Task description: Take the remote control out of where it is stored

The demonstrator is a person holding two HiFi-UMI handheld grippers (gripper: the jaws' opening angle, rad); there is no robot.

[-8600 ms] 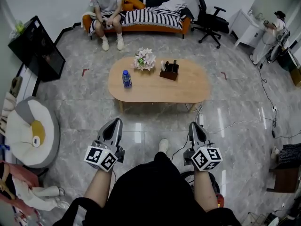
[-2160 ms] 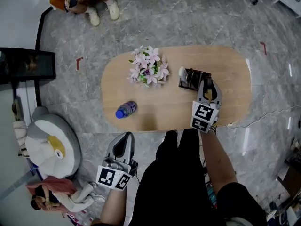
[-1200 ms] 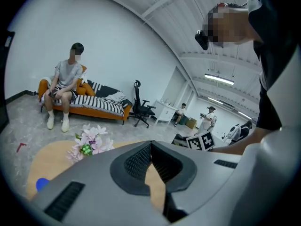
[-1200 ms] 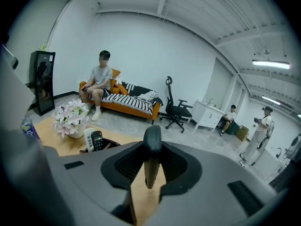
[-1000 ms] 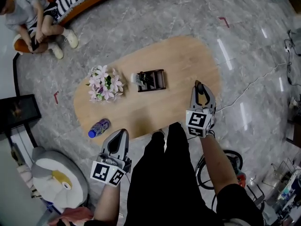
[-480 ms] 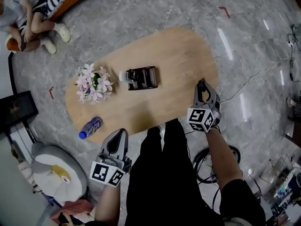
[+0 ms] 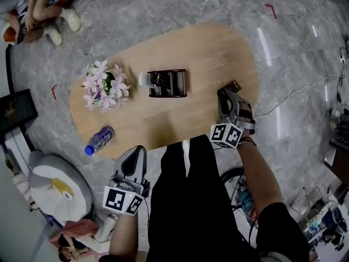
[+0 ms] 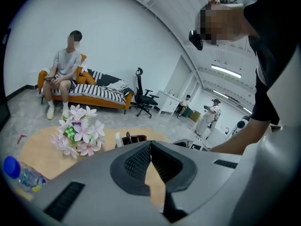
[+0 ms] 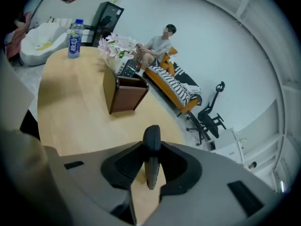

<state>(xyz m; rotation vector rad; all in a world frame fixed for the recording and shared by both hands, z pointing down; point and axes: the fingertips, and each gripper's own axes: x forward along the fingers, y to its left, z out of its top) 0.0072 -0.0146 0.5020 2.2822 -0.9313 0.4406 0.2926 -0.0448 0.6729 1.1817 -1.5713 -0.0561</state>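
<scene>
Two grippers, one loaded. The right gripper (image 7: 232, 98) is clamped on the dark remote control (image 9: 151, 157), held edge-on between its jaws. It is over the rim of the table (image 7: 207, 48) at about 4 o'clock, well apart from the brown holder (image 7: 169, 84) near the table's middle. The left gripper (image 7: 136, 153), jaws pressed together on nothing, hangs at the table's 7 o'clock edge. Flowers (image 7: 102, 86) stand at 9 o'clock, and a bottle (image 7: 98, 140) lies close to the 8 o'clock edge. Bare tabletop runs from 12 round to 3 o'clock.
</scene>
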